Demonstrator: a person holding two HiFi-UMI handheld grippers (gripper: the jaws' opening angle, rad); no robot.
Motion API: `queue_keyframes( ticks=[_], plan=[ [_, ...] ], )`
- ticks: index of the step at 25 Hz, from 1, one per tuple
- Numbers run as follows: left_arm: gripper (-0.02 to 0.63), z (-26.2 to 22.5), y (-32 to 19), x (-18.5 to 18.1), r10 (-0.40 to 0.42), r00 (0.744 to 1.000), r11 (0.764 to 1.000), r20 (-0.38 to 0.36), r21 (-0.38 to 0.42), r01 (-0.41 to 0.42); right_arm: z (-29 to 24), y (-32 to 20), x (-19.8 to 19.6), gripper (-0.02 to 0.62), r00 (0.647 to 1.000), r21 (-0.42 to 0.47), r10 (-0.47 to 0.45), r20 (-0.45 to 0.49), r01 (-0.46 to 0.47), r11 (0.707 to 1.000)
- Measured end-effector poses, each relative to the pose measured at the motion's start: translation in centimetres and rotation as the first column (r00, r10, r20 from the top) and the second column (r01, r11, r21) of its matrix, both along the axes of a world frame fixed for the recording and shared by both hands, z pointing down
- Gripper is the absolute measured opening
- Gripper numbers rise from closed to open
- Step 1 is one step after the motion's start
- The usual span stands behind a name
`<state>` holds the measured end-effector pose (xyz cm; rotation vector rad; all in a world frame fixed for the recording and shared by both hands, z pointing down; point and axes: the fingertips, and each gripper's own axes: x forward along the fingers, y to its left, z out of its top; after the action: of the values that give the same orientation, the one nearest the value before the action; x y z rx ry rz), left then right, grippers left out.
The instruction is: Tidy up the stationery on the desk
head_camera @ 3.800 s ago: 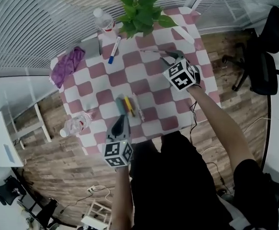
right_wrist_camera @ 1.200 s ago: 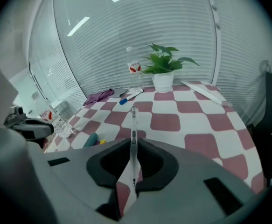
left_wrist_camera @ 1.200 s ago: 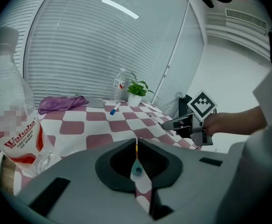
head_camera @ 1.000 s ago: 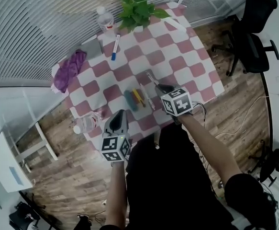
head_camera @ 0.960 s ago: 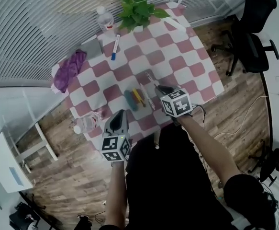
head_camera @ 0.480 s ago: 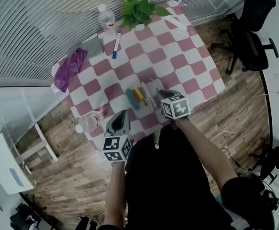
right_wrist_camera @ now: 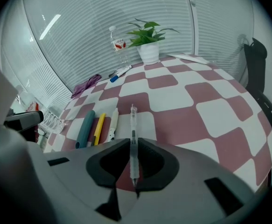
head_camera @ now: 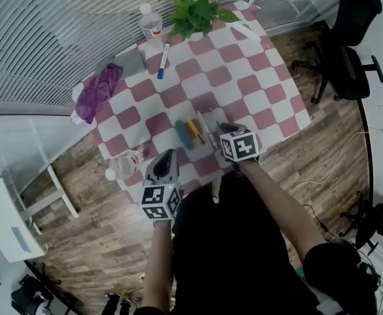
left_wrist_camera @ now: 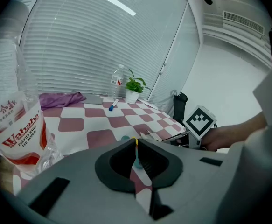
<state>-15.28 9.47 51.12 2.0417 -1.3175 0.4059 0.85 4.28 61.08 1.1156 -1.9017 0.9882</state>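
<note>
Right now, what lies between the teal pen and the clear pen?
A yellow pen and a white pen lie side by side between the teal pen and clear pen, plainest in the right gripper view.

Left gripper view: the water bottle (left_wrist_camera: pixel 12 120) is cut off at the left edge, its label partly lost. Head view: the clear pen (right_wrist_camera: pixel 133 125) has its near end hidden.

The light is bright and even, and the pale blinds (head_camera: pixel 60 31) behind the table (head_camera: pixel 244 77) are washed grey-white. Shadows on the table's checked top are faint and soft. Above the table, strip lights (left_wrist_camera: pixel 117 3) glare as white streaks in both gripper views. Every view bulges fish-eye, straight lines bowing away from the table, and the gripper views have black corners. The floor (head_camera: pixel 79 241) beside the table looks dimmer.
</note>
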Motion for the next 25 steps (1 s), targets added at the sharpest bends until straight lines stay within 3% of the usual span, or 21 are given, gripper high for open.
queue_keyframes(
  ticks=[14,25],
  plan=[
    [0.043,0.1,-1.5,0.6,-0.004,1.0,1.0,0.009,0.001,0.004,-2.1,0.3,0.8,0.107,0.998,0.013,-0.017,0.057,0.016,1.0],
    [0.043,0.2,-8.7,1.4,-0.025,0.997,0.999,0.068,0.028,0.023,-6.5,-0.7,3.9,0.106,0.988,0.071,-0.034,0.15,0.024,0.997]
  ],
)
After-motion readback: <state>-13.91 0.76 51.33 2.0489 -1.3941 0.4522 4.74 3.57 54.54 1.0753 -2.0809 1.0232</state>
